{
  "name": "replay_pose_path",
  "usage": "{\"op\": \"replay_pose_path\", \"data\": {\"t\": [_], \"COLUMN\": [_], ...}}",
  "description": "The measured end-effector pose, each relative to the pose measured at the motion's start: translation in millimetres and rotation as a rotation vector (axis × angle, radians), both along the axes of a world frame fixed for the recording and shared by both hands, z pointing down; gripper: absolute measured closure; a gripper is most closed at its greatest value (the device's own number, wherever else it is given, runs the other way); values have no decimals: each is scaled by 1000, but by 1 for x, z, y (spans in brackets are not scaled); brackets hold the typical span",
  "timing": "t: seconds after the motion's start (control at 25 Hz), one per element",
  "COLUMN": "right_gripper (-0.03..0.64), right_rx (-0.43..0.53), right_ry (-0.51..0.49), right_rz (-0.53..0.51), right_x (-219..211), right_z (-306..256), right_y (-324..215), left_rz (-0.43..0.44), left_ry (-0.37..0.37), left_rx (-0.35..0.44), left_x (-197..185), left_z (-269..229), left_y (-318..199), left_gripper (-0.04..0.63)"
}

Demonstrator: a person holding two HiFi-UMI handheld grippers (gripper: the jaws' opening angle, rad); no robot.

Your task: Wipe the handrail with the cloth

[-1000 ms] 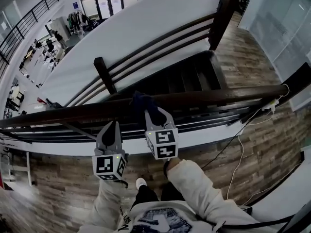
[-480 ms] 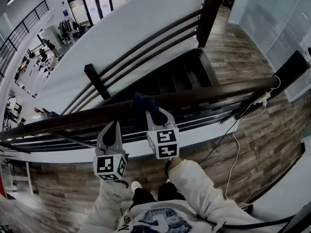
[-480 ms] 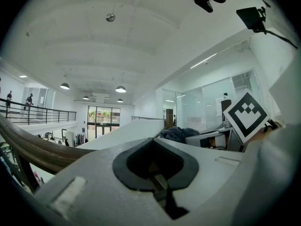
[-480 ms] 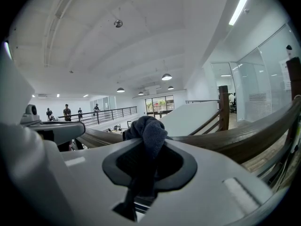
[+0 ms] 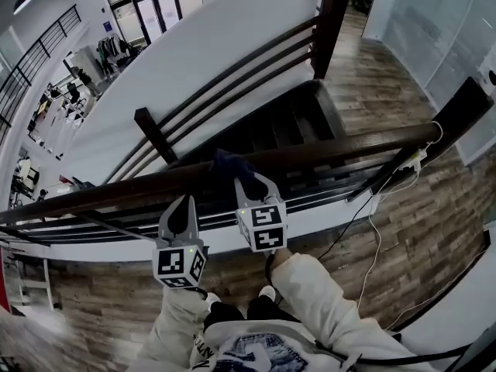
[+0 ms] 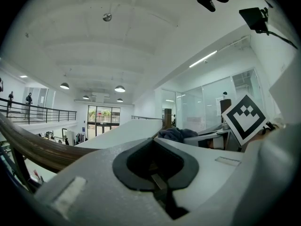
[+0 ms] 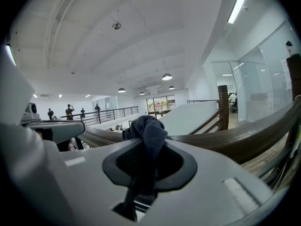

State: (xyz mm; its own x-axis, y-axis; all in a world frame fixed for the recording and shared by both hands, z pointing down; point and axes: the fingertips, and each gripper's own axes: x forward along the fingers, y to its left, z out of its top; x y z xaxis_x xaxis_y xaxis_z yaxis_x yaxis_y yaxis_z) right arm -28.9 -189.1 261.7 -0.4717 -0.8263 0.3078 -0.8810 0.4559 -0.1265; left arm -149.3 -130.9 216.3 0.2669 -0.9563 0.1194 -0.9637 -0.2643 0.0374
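Observation:
A dark wooden handrail runs across the head view above a stairwell. My right gripper is shut on a dark blue cloth, which bunches on top of the rail. In the right gripper view the cloth sticks up out of the closed jaws against the rail. My left gripper hangs just below and in front of the rail, to the left of the right one, shut with nothing in it. In the left gripper view the rail curves past on the left and the cloth shows beyond the jaws.
Below the rail run horizontal bars and a dark staircase with its own railing and post. A white cable trails from the rail's right end over the wood floor. Glass walls stand at the right.
Both grippers hold their place on the rail. The head view has shifted slightly; the left gripper sits a little further right and nearer the rail.

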Motion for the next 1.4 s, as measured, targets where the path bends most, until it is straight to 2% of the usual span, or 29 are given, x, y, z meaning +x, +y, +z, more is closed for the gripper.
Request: {"op": "replay_pose_path", "data": {"t": [0.2, 0.56, 1.04, 1.4], "right_gripper": [546, 546, 546, 546], "right_rx": [-11, -10, -8, -1], "right_ry": [-19, 23, 68, 71], "right_rz": [14, 57, 116, 101], "right_x": [14, 30, 42, 65], "right_z": [0, 0, 0, 1], "right_y": [0, -2, -3, -6], "left_rz": [17, 84, 157, 184], "left_ry": [-5, 10, 42, 43], "left_rx": [-10, -11, -8, -1], "left_x": [14, 24, 20, 50], "left_z": [1, 2, 5, 4], "left_y": [1, -13, -24, -25], "left_gripper": [598, 598, 597, 598]}}
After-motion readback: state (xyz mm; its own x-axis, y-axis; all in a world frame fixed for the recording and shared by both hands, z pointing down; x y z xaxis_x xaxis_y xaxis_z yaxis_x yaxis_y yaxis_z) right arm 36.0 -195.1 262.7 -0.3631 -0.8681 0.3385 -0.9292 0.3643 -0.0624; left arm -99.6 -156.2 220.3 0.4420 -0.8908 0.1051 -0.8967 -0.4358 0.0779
